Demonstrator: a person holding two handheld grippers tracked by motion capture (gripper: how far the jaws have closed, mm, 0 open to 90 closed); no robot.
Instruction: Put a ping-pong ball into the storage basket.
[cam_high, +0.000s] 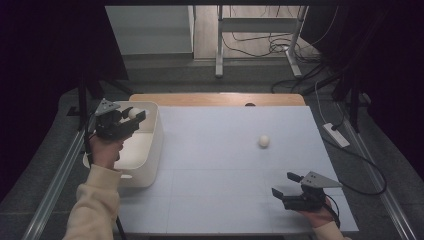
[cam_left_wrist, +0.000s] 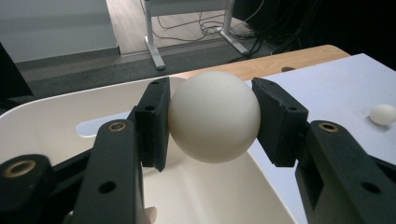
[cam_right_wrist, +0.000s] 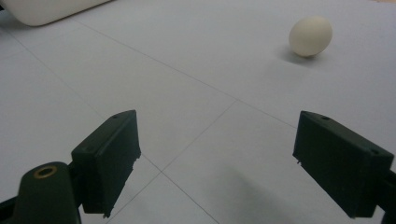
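Note:
A cream-white ball (cam_left_wrist: 214, 122) sits squeezed between the pads of my left gripper (cam_left_wrist: 210, 123), held above the inside of a white tub (cam_left_wrist: 42, 121). In the high view that left gripper (cam_high: 134, 116) hovers over the tub (cam_high: 150, 150) at the table's left, with the ball (cam_high: 133, 113) at its tips. A second white ball (cam_high: 264, 141) lies loose on the pale sheet right of centre; it also appears as the ball (cam_right_wrist: 310, 36) far ahead in the right gripper view. My right gripper (cam_high: 286, 184) rests near the front right, jaws wide open, nothing between them (cam_right_wrist: 217, 163).
The pale sheet (cam_high: 225, 165) covers a wooden table (cam_high: 215, 99) whose far edge shows. Beyond stand a desk frame's legs (cam_high: 219, 45) and cables on the floor. A metal rail (cam_high: 60, 175) runs along the left side.

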